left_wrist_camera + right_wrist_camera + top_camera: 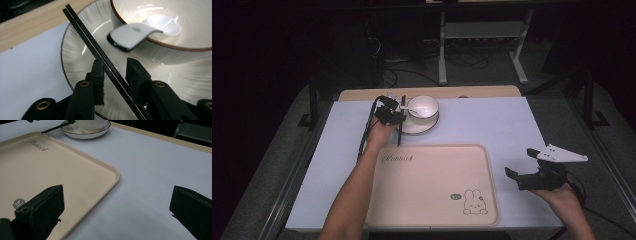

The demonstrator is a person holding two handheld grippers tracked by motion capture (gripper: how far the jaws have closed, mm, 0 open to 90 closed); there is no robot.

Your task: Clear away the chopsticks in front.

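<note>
The left gripper [393,116] was at the far side of the table [512,125], over the plate [75,50]; its jaws stood a little apart with two black chopsticks [100,52] running between them, but I could not tell if they squeezed; a white spoon [132,35] leaned on the bowl [423,106]; the right gripper [524,170] was wide open and held nothing, beside the pink tray [432,185].

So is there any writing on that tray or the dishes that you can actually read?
"Rabbit": cursive word near the far left corner of the beige tray.
"hi": in the small grey speech bubble on the tray, beside the bunny drawing.
No writing shows on the plate, bowl or spoon.
</note>
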